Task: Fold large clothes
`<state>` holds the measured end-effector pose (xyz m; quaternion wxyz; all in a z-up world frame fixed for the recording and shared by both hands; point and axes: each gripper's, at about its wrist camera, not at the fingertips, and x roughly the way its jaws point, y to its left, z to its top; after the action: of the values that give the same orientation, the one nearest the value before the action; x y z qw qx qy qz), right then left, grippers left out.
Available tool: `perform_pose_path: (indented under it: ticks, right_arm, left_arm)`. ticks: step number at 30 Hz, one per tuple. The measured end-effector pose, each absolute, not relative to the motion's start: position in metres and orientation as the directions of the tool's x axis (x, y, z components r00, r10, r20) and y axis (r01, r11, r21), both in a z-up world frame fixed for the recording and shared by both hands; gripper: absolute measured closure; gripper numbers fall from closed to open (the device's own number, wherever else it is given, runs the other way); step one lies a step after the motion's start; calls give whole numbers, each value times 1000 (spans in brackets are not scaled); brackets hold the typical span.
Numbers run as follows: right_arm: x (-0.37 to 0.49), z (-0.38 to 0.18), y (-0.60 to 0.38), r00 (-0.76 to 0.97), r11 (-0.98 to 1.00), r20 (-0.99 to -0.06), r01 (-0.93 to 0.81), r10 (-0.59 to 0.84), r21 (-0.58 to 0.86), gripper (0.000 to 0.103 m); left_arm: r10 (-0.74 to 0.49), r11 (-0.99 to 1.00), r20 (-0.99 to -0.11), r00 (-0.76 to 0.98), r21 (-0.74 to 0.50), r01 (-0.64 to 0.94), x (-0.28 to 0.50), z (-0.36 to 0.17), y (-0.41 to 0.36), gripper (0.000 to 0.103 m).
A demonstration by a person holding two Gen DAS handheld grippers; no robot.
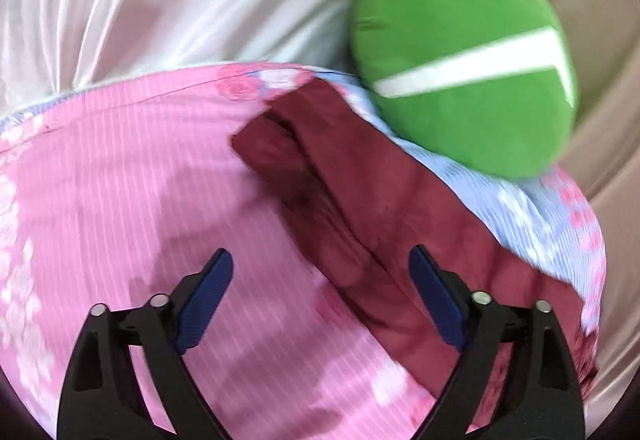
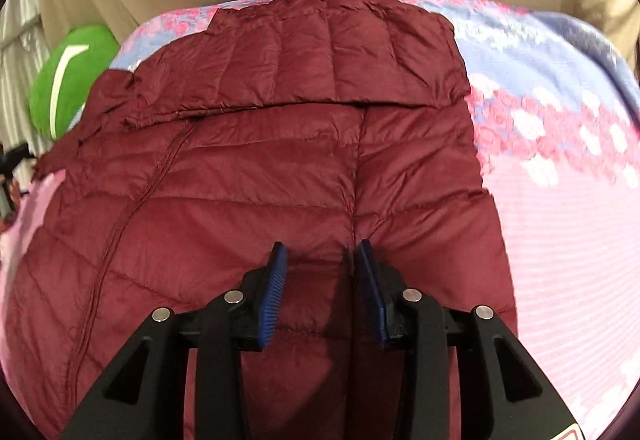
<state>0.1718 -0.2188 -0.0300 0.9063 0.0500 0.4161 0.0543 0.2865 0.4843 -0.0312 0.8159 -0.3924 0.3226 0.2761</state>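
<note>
The right gripper (image 2: 320,260) sits just over the maroon puffer jacket (image 2: 256,175), its blue pads parted by a narrow gap and nothing between them. The jacket lies on the pink and blue floral bedspread (image 2: 560,199), its upper part folded over. The left gripper (image 1: 320,280) is spread wide and empty above the bedspread — beside a green cushion (image 1: 460,19) with a white stripe. No writing is readable.

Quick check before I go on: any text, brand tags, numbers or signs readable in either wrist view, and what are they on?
None can be read.
The maroon puffer jacket shows no tag or logo.
The green cushion bears only a white stripe, no letters.
A red-edged sticker on the right gripper body is cut off by the frame edge; unreadable.
</note>
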Motion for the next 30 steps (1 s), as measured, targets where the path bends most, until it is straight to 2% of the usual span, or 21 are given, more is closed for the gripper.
perform_pose_path:
  ticks: [1, 4, 6, 7, 9, 14, 18, 21, 24, 26, 30]
  right_arm:
    - [172, -30, -221, 650, 987, -745, -55, 150, 150, 67]
    - [172, -32, -225, 653, 983, -738, -56, 169, 175, 65]
    - [172, -32, -224, 654, 984, -739, -57, 165, 169, 63]
    - [172, -32, -223, 654, 985, -739, -58, 162, 165, 62]
    - [170, -33, -221, 654, 985, -739, -62, 160, 158, 60]
    - [171, -33, -221, 654, 985, -739, -65, 163, 161, 58]
    - [171, -33, -221, 654, 984, -738, -66, 168, 166, 57]
    - [171, -33, -222, 654, 983, -736, -65, 173, 174, 57]
    - [171, -33, -223, 654, 981, -735, -63, 179, 183, 57]
    - [172, -33, -224, 655, 980, -734, -63, 183, 188, 57]
    - [172, -33, -226, 654, 976, -730, -63, 197, 207, 56]
  left_arm:
    - [167, 523, -741, 650, -492, -696, 287, -36, 495, 28]
    - [143, 507, -722, 677, -535, -677, 289, -41, 506, 50]
    - [81, 506, -708, 702, -578, -641, 293, -42, 508, 91]
    - [68, 502, -699, 712, -593, -630, 295, -39, 508, 99]
    - [77, 520, -660, 747, -613, -595, 297, -25, 502, 102]
    - [68, 707, -522, 850, -576, -410, 303, 67, 433, 103]
    - [-62, 854, -388, 919, -497, -153, 303, 154, 324, 103]
    - [-184, 907, -332, 925, -419, 30, 296, 192, 239, 103]
    - [-336, 901, -330, 882, -386, 199, 301, 200, 146, 103]
    - [-437, 876, -362, 823, -378, 299, 309, 190, 81, 103]
    - [-513, 857, -510, 691, -348, 380, 324, 124, -40, 98]
